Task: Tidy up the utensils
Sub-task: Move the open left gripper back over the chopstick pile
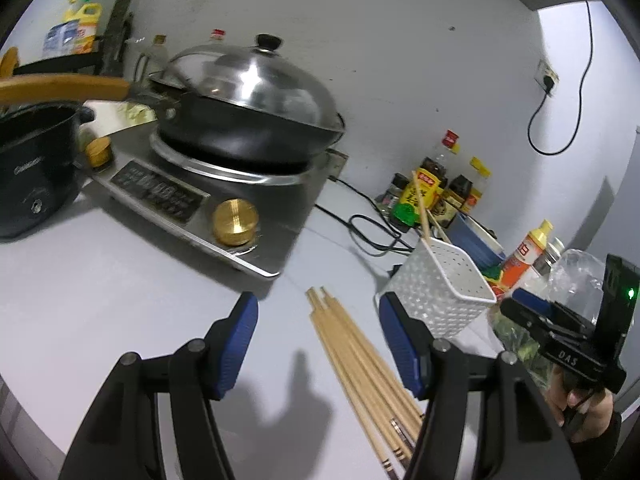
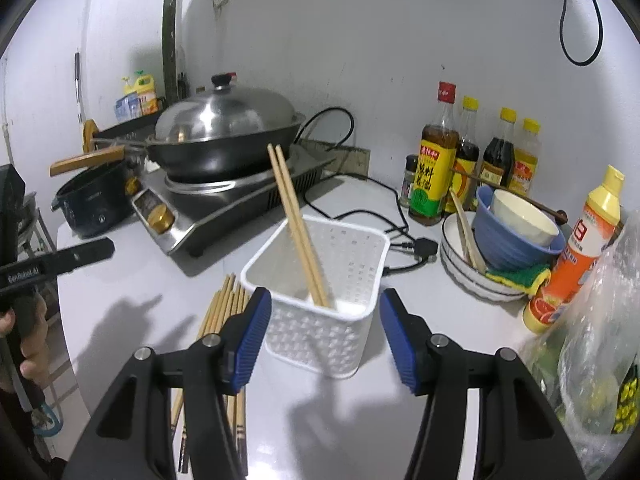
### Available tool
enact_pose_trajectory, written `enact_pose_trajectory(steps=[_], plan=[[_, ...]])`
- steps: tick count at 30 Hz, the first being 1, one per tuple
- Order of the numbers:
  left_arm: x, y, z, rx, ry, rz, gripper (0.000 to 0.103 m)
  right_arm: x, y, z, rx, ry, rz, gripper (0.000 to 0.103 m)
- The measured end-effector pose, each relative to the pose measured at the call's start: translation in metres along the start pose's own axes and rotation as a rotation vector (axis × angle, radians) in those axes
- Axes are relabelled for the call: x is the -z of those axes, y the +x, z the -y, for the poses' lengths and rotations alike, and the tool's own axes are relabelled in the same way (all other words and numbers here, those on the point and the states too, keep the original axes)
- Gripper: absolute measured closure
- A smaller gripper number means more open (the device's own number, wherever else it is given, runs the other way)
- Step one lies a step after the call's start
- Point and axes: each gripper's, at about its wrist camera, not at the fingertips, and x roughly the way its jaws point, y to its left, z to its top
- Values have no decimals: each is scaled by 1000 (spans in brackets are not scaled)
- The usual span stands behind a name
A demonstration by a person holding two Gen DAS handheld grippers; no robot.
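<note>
**Two chopsticks binned, a bundle left on the bench**

Left wrist view: the left gripper (image 1: 318,344) has its jaws apart and empty, hanging above a bundle of loose chopsticks (image 1: 360,364) lying flat on the white bench (image 1: 120,300). Just to their right stands the white perforated basket (image 1: 436,288), with a pair of chopsticks (image 1: 421,208) poking out of it. The right gripper (image 1: 532,312) shows at the right edge; its jaws cannot be judged here.

Right wrist view: the right gripper (image 2: 320,336) is also parted and holds nothing, framing the basket's near wall without touching it. Inside, only the two chopsticks lean upright. Further right, a blue bowl (image 2: 508,240) holding a white cup sits in a stacked plate (image 2: 456,264), alongside wooden utensils.

The sorting looks barely begun: most chopsticks remain outside.
</note>
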Motion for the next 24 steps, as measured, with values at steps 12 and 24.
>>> enact_pose_trajectory(steps=[12,24], plan=[[36,-12,-35,-38,-40,-25,40,34,24,-32,0,4,-105,49],[54,-25,-66,-84,-86,-22,40,56,64,-60,15,-41,-204,49]])
